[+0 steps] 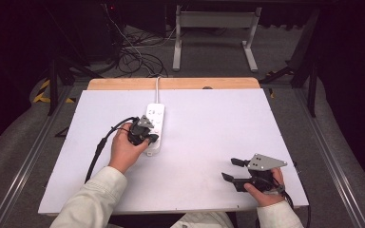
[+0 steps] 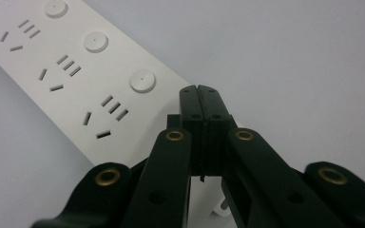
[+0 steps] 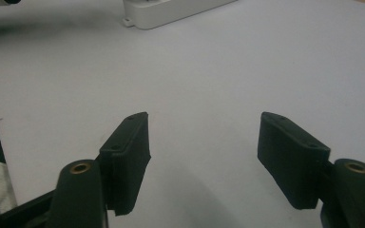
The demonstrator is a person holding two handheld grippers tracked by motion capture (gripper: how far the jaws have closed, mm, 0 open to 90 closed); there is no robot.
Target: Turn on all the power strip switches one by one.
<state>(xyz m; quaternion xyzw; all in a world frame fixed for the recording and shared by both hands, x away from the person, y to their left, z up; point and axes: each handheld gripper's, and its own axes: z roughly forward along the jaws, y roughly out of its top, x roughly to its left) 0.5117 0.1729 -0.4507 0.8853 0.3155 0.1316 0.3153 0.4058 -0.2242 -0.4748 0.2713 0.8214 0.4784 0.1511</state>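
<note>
L gripper (image 2: 203, 102) jaws closed, empty, tip over near end of power strip (image 1: 154, 124) | strip mid-counter (image 1: 209, 142), long axis near-to-far, buttons just ahead-left of tip | R gripper (image 3: 203, 156) jaws apart, empty, well apart at near right | L hand nearer.

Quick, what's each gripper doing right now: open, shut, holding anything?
Left gripper: shut, nothing between the pads, tips over the power strip.
Right gripper: open, empty, above the white table.
</note>
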